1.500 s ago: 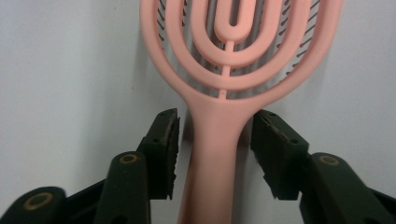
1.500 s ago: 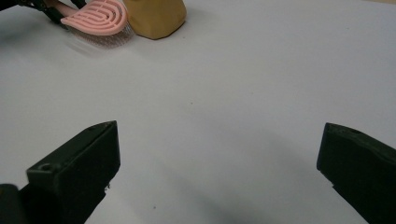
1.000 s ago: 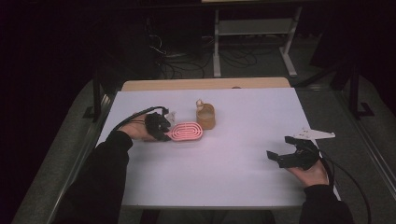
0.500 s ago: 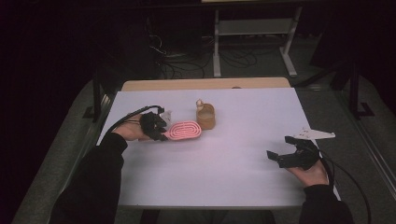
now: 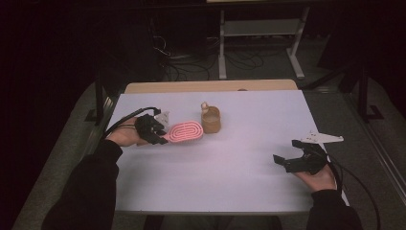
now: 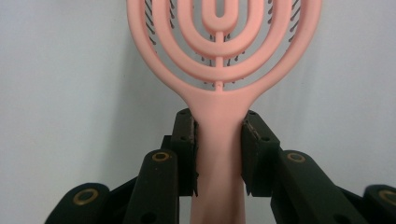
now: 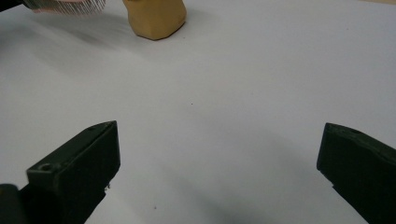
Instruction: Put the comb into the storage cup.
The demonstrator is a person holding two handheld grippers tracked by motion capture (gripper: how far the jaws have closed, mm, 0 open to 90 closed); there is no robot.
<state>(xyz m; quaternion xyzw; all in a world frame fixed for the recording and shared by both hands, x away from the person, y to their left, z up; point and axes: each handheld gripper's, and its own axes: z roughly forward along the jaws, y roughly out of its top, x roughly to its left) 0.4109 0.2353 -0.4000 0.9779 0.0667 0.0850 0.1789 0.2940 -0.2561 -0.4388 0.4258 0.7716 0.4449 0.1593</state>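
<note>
Two tongs [image 6: 218, 154] — pink hairbrush [image 6: 219, 70] clamped

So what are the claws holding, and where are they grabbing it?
The left claw is shut on the pink brush, pinching its handle just below the round head. The right claw is open and holds nothing.

tools [image 5: 165, 135] — black, brass-ringed screws | cables black | sleeves [image 5: 88, 191] — dark
</note>
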